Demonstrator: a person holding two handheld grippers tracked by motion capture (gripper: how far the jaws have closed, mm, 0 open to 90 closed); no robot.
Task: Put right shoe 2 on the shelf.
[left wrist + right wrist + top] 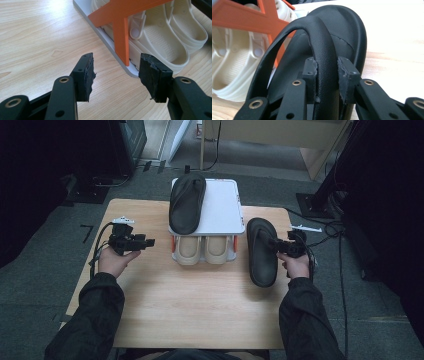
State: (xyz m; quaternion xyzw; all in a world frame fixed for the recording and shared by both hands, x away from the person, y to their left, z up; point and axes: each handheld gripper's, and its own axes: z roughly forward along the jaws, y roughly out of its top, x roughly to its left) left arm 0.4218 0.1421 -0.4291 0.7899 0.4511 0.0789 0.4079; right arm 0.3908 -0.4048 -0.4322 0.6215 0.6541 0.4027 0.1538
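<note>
You're pinching the strap of the black sandal (322,60) with your right gripper (327,72), jaws closed partway onto that arching band, one pad on each side of it — that's the natural handle, since the sole itself is too wide to clamp. In the high view the black sandal (262,251) is sitting near the right edge of the table (200,310), just beside the right side of the white rack (222,207), toe pointing away from you, and whether its sole is touching the wood I cannot tell. Its mate (187,202) is already lying on the rack's top shelf along the left side, leaving the right half bare, so you're likely carrying this one up to complete the pair. The cream sandals (202,249) are filling the lower shelf behind the orange braces (121,35). Your left gripper (116,75) is hovering wide open with nothing between its jaws, near the rack's front left corner, keeping out of the way.
</note>
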